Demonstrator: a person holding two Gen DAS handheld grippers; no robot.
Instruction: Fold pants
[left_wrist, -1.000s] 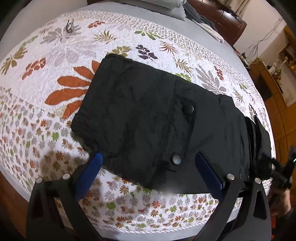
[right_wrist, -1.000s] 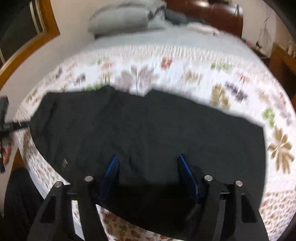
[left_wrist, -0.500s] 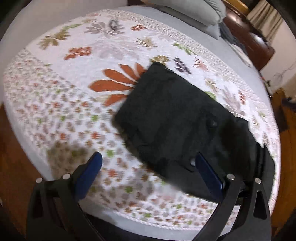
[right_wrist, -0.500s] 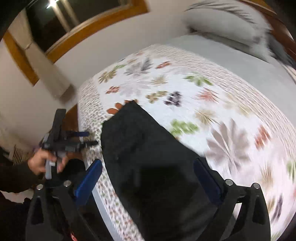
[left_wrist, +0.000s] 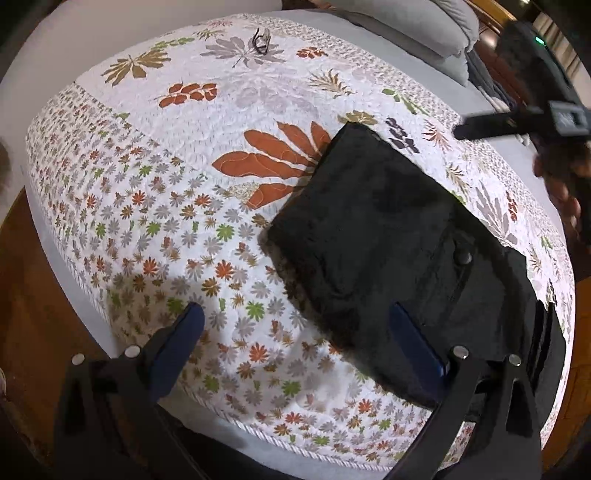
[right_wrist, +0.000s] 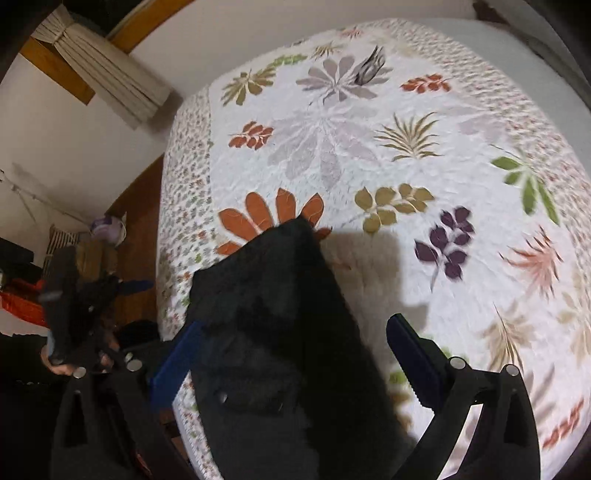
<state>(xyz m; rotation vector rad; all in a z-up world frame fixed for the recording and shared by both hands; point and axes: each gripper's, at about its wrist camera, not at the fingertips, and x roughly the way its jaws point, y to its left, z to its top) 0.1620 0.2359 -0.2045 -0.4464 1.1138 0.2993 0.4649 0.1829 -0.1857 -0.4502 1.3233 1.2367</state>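
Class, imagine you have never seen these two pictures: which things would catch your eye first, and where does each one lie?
The black pants stand out first, lying folded flat on the near right part of the floral quilt, with a big orange leaf print just beyond their far corner. Both the left gripper and the right gripper hover open above them, holding nothing. A pair of glasses lies at the quilt's far edge.

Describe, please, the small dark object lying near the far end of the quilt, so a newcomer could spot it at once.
Start from the floral quilt covering the bed and look past the black pants toward the pillows. There, on a grey leaf print, lies a pair of eyeglasses. It is the only thin, dark wire-like shape among flat printed leaves.
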